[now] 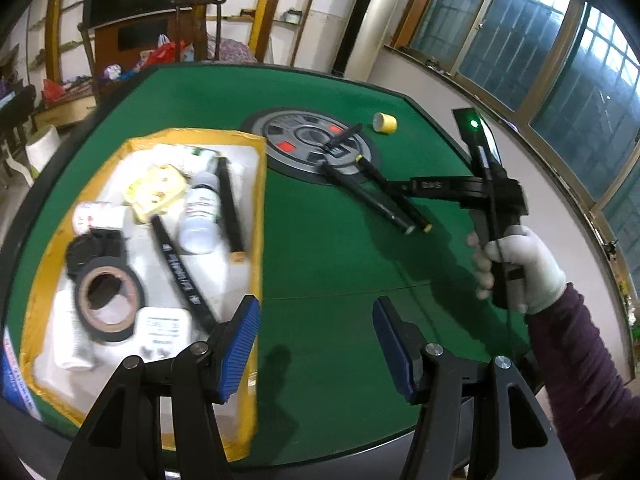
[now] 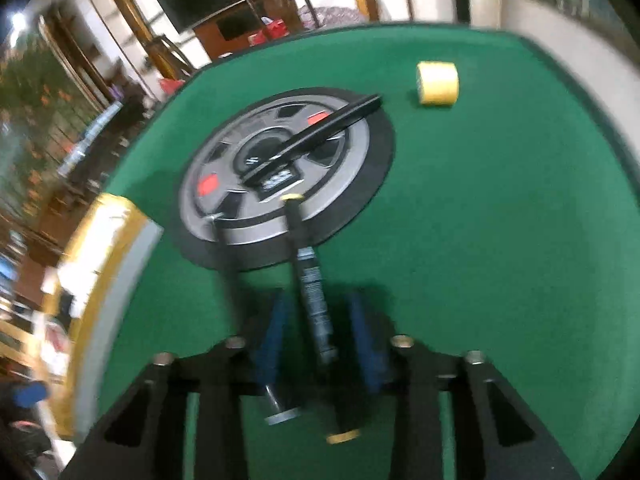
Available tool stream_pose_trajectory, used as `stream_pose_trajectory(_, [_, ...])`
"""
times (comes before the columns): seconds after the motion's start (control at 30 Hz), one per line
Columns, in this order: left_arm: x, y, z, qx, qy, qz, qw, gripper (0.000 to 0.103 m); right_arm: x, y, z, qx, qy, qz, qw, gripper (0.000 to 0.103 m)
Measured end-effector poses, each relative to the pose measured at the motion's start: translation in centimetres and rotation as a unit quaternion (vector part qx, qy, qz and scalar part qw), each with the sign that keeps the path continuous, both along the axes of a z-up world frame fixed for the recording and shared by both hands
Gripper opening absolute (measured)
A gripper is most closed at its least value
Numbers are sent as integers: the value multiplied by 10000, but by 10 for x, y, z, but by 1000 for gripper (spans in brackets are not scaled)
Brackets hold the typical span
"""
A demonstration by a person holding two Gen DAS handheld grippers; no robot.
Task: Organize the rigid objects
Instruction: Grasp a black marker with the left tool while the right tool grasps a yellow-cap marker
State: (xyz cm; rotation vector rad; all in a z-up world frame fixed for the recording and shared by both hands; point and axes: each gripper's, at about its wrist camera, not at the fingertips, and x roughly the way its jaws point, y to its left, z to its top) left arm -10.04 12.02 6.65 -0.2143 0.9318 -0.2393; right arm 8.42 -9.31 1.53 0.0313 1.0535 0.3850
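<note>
Beside the tray, left claw gapes empty — right claw straddles a pen.

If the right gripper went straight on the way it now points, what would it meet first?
Probably the black marker pen with yellow end caps, which already lies between the right gripper's open fingers. Beyond it comes the round grey dial panel. Depth is unclear.

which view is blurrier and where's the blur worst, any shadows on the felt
Right wrist view is blurrier: the yellow-edged tray and room at the left edge are smeared, and the black pen between the right gripper pads is soft. Left wrist view is sharper, with slight smear on the black tape roll. In it the left gripper casts a dark shadow on the green table.
</note>
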Motion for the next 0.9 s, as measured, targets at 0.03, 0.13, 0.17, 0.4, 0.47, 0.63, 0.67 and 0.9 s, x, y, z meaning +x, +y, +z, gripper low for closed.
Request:
stream_pose_trajectory(0.03, [3,-5,0,-31,34,-33,10000,62,1,0,0,-13,-42,-84,10000,26])
stream_pose_trajectory(0.13, [15,-22,4,-114,89,-104,9998,62,0,7,-2,-196,-292,-174,9992,25])
stream_pose_trajectory(0.17, [20,-30,5,-142,110,-125,9998,62,-2,9,-3,-332,-370,-190,9986,21])
stream_pose_trajectory(0.4, [72,-73,-15,10,385,-149,9991,62,-12,-38,-2,-607,-519,-937,9924,14])
stream_pose_trajectory(0.47, [94,-80,-27,-63,620,-15,9981,62,-14,-52,-2,-485,-524,-1058,9918,14])
stream_pose_trajectory(0.63, [139,-94,-41,366,554,400,9970,62,-18,-52,-5,-471,-616,-1051,9914,14])
stream_pose_trajectory(0.67, [144,-94,-43,433,543,430,9967,62,-17,-49,-6,-509,-639,-1036,9913,14])
stream_pose_trajectory(0.9, [153,-121,-61,1293,191,48,9914,43,-15,-57,-6,-233,-548,-1067,9925,14])
